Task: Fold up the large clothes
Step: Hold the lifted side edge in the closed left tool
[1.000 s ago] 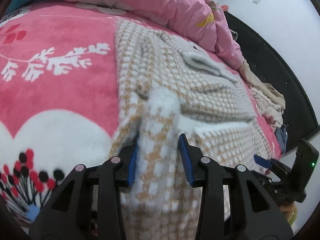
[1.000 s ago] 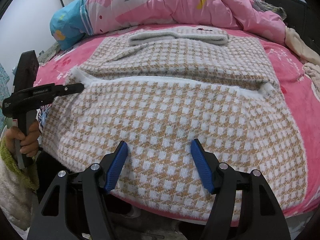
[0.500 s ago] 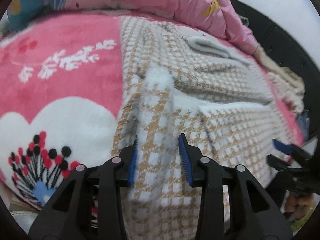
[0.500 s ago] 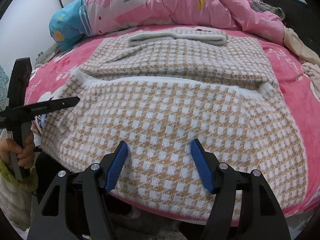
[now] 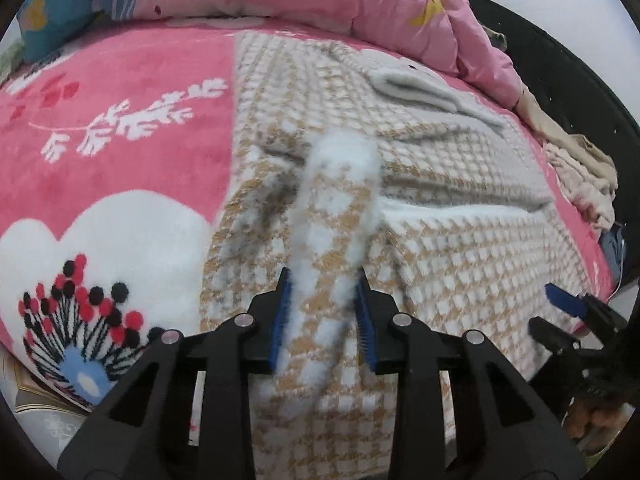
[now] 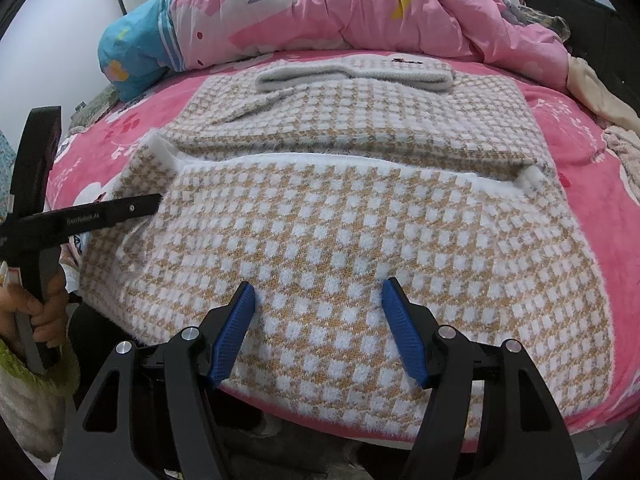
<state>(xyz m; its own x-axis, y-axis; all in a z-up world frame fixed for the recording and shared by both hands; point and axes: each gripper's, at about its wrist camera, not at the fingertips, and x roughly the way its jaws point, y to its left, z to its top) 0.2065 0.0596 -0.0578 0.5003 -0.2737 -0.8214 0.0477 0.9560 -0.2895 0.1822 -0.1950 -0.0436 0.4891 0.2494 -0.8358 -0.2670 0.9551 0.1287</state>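
A tan and white checked knit garment [image 6: 360, 220] lies spread on the bed, its grey collar [image 6: 352, 74] at the far end and its lower part folded up with a white fuzzy edge showing. My left gripper [image 5: 323, 280] is at the garment's left side. Its jaws are closing on a raised ridge of the checked fabric [image 5: 336, 208], and the pads touch it on both sides. From the right wrist view the left gripper [image 6: 156, 200] appears side-on at the garment's left edge. My right gripper [image 6: 319, 286] hovers open over the near hem, holding nothing.
The pink blanket [image 5: 120, 140] covers the bed. A pink quilt [image 6: 360, 12] and a blue pillow [image 6: 132, 56] are piled at the far end. Beige clothes [image 5: 580, 168] lie at the right by the black bed frame [image 5: 560, 80]. A hand [image 6: 44, 320] grips the left tool.
The left gripper's jaws have narrowed on the fabric ridge, and it has drawn back a little along the garment's left edge. The right gripper has stayed still.
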